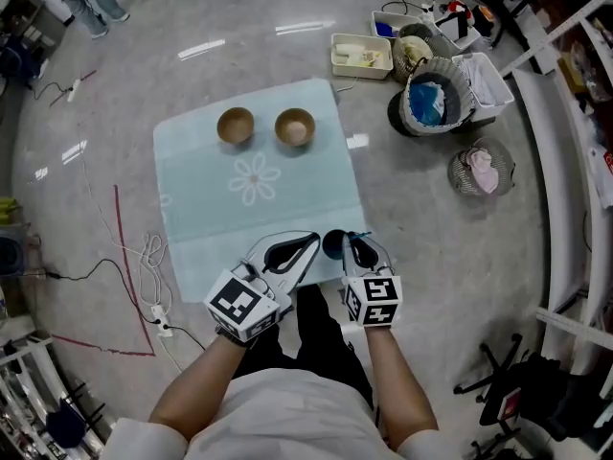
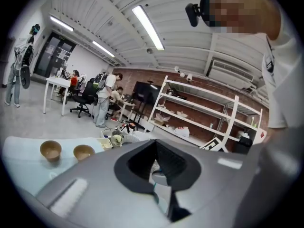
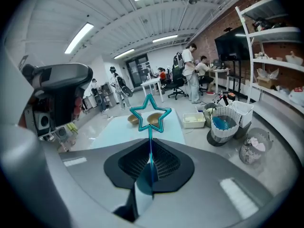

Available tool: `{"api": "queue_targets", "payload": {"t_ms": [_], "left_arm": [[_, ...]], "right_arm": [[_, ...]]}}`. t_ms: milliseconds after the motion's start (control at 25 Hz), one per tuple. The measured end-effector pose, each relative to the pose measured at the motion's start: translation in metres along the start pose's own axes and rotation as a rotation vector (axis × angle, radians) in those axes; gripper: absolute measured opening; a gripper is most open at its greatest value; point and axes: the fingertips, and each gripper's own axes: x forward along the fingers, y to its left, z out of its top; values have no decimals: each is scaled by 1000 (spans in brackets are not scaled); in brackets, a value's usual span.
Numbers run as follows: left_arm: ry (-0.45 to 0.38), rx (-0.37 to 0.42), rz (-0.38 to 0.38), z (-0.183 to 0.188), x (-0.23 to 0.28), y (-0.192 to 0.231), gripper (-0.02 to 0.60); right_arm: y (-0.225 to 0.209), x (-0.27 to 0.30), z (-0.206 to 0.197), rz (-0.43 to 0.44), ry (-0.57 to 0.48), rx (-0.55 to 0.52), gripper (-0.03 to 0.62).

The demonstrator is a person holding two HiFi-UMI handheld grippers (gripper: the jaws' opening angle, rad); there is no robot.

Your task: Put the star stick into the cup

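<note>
My right gripper (image 1: 356, 247) (image 3: 151, 148) is shut on the thin teal star stick. Its open star head (image 3: 150, 114) stands upright above the jaws. Only a small teal bit of the star stick (image 1: 358, 236) shows in the head view. Two brown cups (image 1: 236, 126) (image 1: 294, 127) stand side by side at the far end of a pale blue mat (image 1: 287, 195), well ahead of both grippers. My left gripper (image 1: 297, 249) (image 2: 154, 148) hovers beside the right one over the mat's near edge. Its jaws meet and I make out nothing held. The cups (image 2: 50, 150) (image 2: 83, 151) lie off to its left.
Beyond the mat's right side are a white tray (image 1: 361, 54), a basket with blue contents (image 1: 438, 94) and a wire basket (image 1: 482, 169). Cables (image 1: 148, 266) and a red floor line (image 1: 119, 247) run along the left. White shelving rails (image 1: 565, 209) border the right.
</note>
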Motion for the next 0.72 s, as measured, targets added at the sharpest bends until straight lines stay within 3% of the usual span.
{"api": "queue_targets", "payload": {"t_ms": [720], "left_arm": [[46,-52,34,-43,10,18,6]], "right_arm": [[-4,33,-43,18,151,-15,34]]}}
